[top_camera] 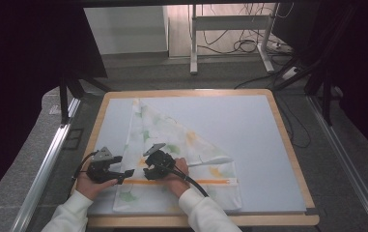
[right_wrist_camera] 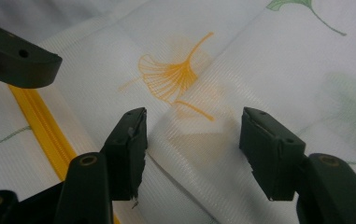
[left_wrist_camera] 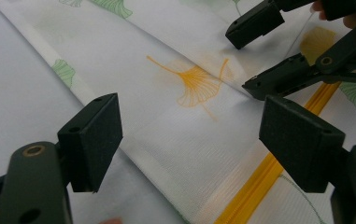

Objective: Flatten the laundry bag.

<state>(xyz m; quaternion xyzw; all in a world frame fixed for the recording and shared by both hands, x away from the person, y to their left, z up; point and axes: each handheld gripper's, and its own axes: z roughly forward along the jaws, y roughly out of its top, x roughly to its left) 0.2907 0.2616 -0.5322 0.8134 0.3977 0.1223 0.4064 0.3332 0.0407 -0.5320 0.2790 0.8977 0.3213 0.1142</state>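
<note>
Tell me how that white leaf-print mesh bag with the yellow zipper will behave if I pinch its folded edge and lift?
The mesh bag looks thin and lies flat with a soft fold, so it will likely drape and sag rather than hold shape. Probably very light. The yellow zipper is the stiffest part and may pull that side down. The smooth weave could slip between the right gripper's open fingers.

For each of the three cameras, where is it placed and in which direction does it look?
High view: fixed above the person's side, looking forward and down on the table; both hands, white sleeves, left gripper and right gripper show.
Left gripper view: rides on the left gripper, looking along its open jaws at the leaf-print cloth and yellow zipper; the right gripper shows at upper right.
Right gripper view: rides on the right gripper, looking down between its open jaws at the cloth fold.
Shared: both gripper views show the same orange leaf and zipper.
</note>
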